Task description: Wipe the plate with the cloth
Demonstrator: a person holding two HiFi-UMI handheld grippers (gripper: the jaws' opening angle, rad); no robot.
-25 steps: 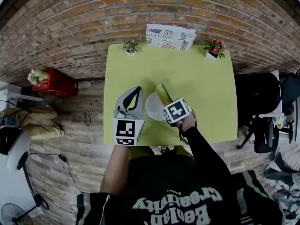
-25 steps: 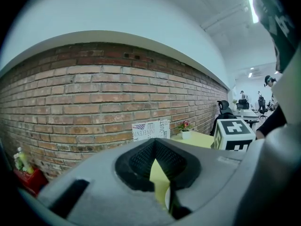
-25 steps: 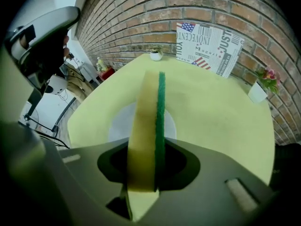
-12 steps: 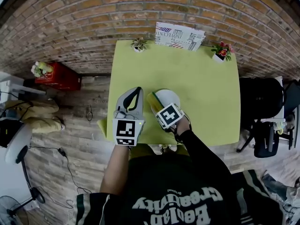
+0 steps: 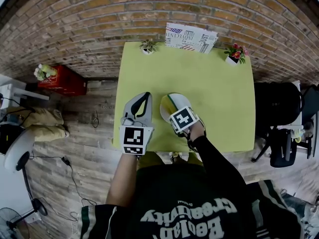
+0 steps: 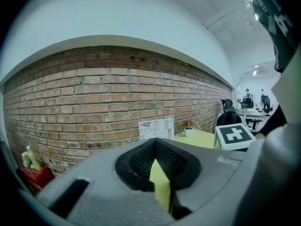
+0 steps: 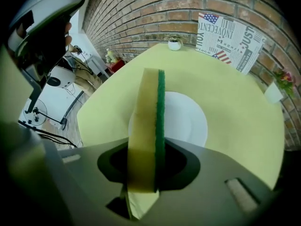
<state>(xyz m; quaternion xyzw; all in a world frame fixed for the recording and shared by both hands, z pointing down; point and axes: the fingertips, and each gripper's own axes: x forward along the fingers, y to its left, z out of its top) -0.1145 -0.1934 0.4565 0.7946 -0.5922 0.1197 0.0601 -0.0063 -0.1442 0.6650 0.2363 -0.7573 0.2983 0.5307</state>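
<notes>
Wiping step: right tongs (image 7: 149, 166) clamped on the cloth (image 7: 146, 117) above the plate (image 7: 186, 121).
The white plate sits on the worktop (image 5: 214, 83) near its front edge. The left tongs (image 6: 157, 171) seem closed and empty. Next, the cloth probably needs pressing down and sweeping across the plate.

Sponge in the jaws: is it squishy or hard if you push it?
Probably squishy: the sponge, held in the right gripper, looks like yellow foam with a thin green scrubby side. It sticks out over the plate without drooping, so likely springy and light, not floppy.
</notes>
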